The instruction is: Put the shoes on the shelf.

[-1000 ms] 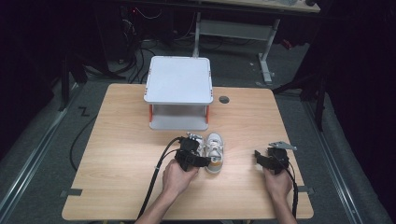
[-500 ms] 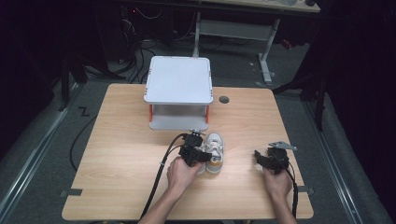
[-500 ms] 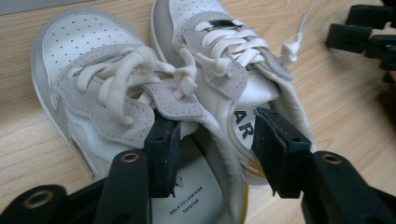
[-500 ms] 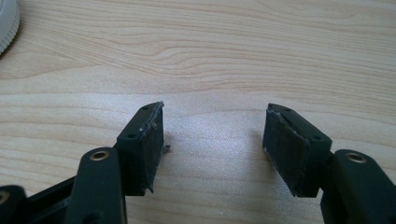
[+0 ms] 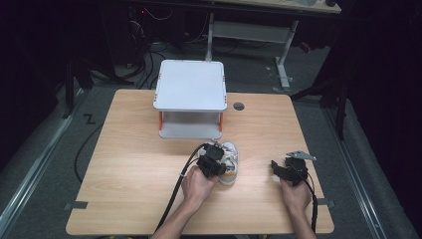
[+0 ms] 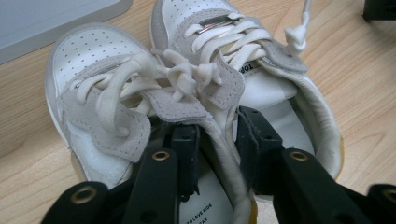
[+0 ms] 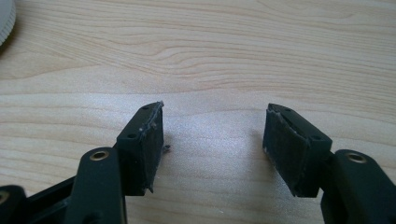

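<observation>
From above, your left claw (image 5: 217, 160) is sitting over the pair of small white shoes (image 5: 230, 158) on the tabletop (image 5: 124, 164); your right claw (image 5: 279, 169) is resting well apart.

Left gripper view: its jaws have just been closing, pinching both shoes' adjoining inner walls (image 6: 223, 140).

Right gripper view: your right claw (image 7: 212, 140) is standing spread over bare wood.

Pair of small white shoes (image 6: 187, 93) on the wooden table (image 6: 359, 74)

My left gripper (image 6: 217, 140) had just been closing, one jaw inside each shoe, pinching their two touching inner walls.
</observation>
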